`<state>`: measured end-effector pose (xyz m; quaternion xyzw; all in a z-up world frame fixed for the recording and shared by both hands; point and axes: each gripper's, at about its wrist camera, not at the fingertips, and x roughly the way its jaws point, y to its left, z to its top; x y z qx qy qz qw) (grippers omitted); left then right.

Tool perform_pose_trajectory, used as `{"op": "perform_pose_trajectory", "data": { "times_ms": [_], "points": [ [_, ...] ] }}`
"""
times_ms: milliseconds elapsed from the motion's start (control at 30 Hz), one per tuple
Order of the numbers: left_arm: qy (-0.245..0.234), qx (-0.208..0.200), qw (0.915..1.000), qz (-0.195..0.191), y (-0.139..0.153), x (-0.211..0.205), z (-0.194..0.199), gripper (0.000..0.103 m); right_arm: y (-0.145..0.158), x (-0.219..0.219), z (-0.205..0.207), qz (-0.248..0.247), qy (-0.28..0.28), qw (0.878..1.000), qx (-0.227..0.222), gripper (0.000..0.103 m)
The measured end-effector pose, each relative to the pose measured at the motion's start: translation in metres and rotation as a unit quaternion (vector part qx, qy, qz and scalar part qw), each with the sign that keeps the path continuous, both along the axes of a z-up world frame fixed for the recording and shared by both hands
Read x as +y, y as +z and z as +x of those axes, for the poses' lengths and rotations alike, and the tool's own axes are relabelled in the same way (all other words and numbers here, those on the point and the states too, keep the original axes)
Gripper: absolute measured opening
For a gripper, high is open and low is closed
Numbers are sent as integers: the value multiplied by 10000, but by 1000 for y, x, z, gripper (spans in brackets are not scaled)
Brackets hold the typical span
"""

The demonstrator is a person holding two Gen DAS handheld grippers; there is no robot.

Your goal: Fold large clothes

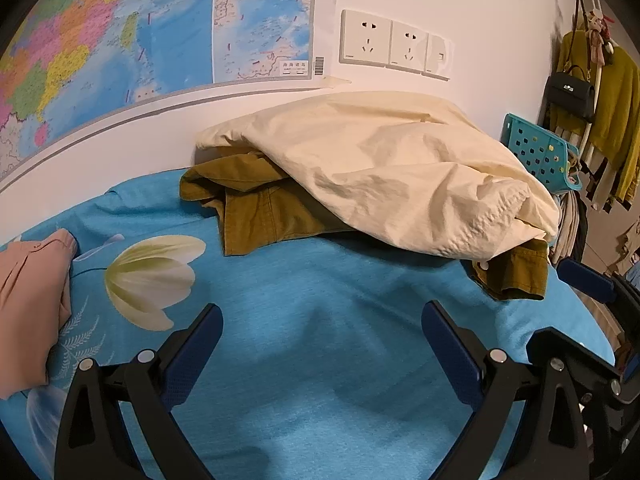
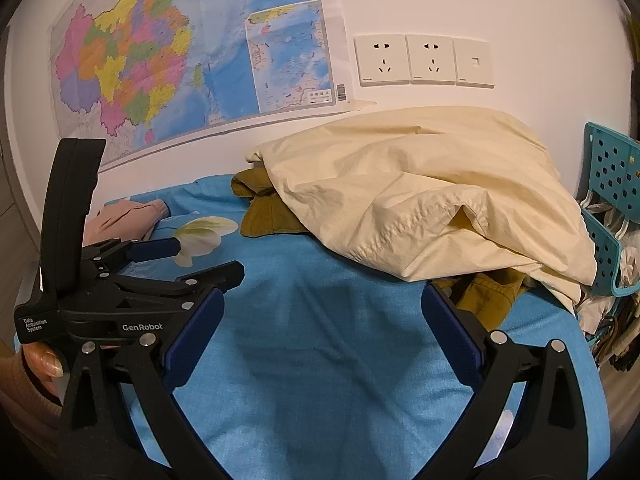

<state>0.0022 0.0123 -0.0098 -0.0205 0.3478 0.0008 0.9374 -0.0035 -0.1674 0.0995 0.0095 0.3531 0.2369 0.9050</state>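
From left to right: a folded pink garment (image 1: 32, 304) lies at the far left of my bed's blue flower-print sheet (image 1: 320, 360). My left tool (image 1: 322, 344) is spread wide, gripping nothing, and my right tool (image 2: 322, 332) beside it is the same. The crumpled cream cotton garment (image 1: 384, 176) lies straight ahead against the wall, atop an olive-brown one (image 1: 256, 212), its long axis running left to right. My right tool seems nearer its near hem, I think.
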Motion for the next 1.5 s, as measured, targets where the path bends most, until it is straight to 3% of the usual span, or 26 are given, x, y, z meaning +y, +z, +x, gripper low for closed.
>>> {"op": "perform_pose_trajectory", "data": {
  "times_ms": [367,633,767,967,1067,1100,1133,1200,1300,1367,1433,1500],
  "points": [
    [194,207,9996,-68,-6,14,10,96,-7,14,12,-377,169,9990,-196,97],
    [514,386,9979,43,-11,41,27,96,-23,43,42,-1223,471,9901,-501,97],
    [751,436,9960,186,-15,58,35,96,-42,68,65,-1896,647,9771,-713,97],
    [917,508,9943,186,-17,77,42,96,-81,118,92,-3089,1100,9351,-1346,94],
    [959,556,9937,187,-18,82,45,96,-92,125,108,-3527,1202,9167,-1442,59],
    [970,563,9935,178,-19,84,46,96,-86,121,112,-3429,1255,9205,-1389,45],
    [987,569,9933,168,-20,86,46,96,-78,114,115,-3286,1277,9262,-1339,21],
    [996,582,9932,152,-21,89,49,96,-50,95,120,-2844,1224,9421,-1288,3],
    [988,613,9931,146,-23,92,53,96,-10,66,130,-2282,841,9592,-1443,5],
    [960,650,9931,168,-25,92,56,96,-5,66,139,-2229,855,9630,-1249,17],
    [958,662,9930,187,-27,92,59,96,-18,81,144,-2574,1027,9522,-1282,42],
    [959,670,9930,173,-28,94,60,96,-36,96,153,-2841,1130,9438,-1259,48]
  ]
}}
